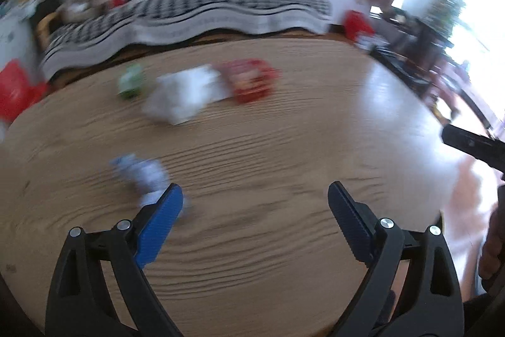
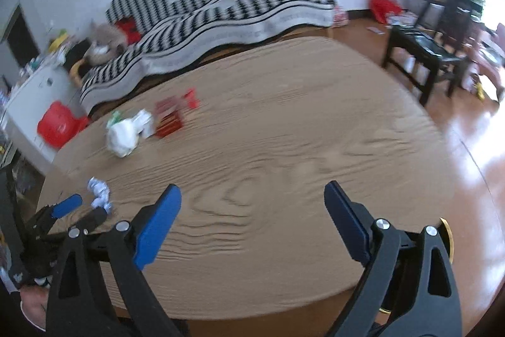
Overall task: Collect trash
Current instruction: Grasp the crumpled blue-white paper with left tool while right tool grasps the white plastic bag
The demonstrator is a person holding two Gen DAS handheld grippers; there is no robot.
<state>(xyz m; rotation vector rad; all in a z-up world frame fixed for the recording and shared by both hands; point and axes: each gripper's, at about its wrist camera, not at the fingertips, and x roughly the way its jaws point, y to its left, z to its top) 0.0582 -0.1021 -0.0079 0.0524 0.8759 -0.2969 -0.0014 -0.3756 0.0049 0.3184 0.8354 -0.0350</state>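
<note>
Both views are blurred, the left wrist view the more so. The left tongs are seen spread wide with nothing between the blue pads, above the wooden counter. A crumpled blue-and-white wad is seen lying on the counter just at the tip of the left-hand finger of these tongs, partly hidden behind it; whether it is touched cannot be told. Farther ahead of the left tongs, a white bag is seen, with a red box touching its right side and a green item just to its left. The right tongs are likewise held released, with only bare counter framed between the pads. From the right wrist view, the left tongs are seen low and to the left of the right tongs, with the wad just beside their tips. Well ahead and to the left of the right tongs, the white bag and the red box are seen close together on the counter. Beyond the counter, a black-and-white patterned sofa is seen against the wall, and a dark chair is seen ahead to the right.
</note>
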